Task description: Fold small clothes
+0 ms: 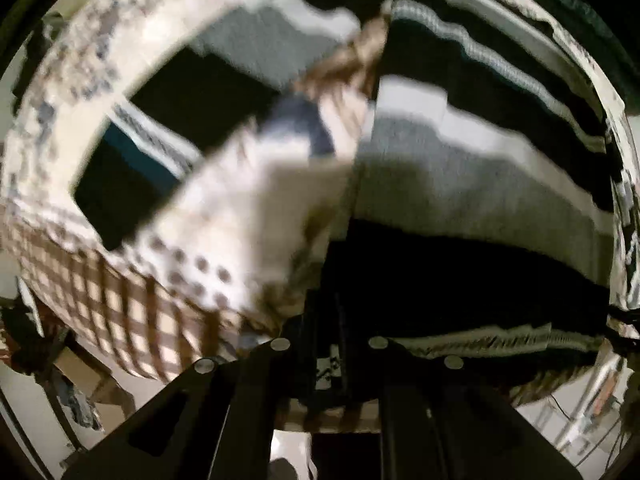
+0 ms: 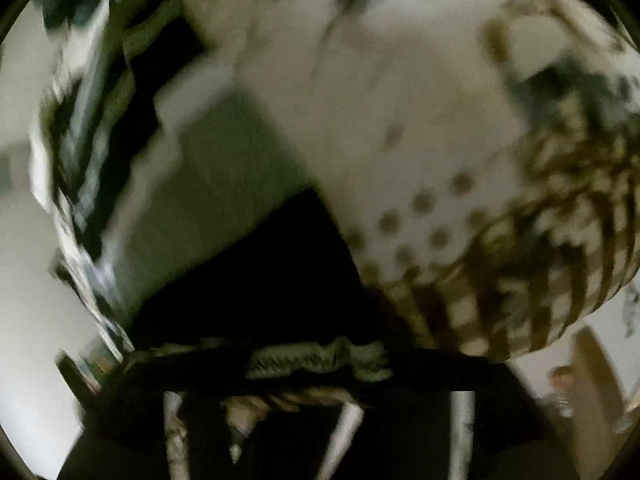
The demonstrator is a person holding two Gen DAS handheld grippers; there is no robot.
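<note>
The picture is blurred in both views. A knit garment with black, grey and white stripes point(image 1: 460, 160) lies spread out, its lower black part rising in a fold towards my left gripper point(image 1: 330, 344). The jaws look closed on its dark edge, with the fingertips hidden in the cloth. Beside it lies a cream garment with brown dots and a brown check hem point(image 1: 240, 220). In the right wrist view the same cream garment point(image 2: 400, 140) lies ahead and the striped garment point(image 2: 224, 184) to the left. My right gripper point(image 2: 320, 412) is open, and the striped garment's knit trim point(image 2: 320, 360) lies just ahead of it.
The clothes rest on a cream cover with grey speckles point(image 1: 80, 60). Pale floor point(image 1: 24, 420) and some clutter point(image 1: 76, 404) show past its edge at the lower left. A wooden piece of furniture point(image 2: 592, 380) stands at the lower right of the right wrist view.
</note>
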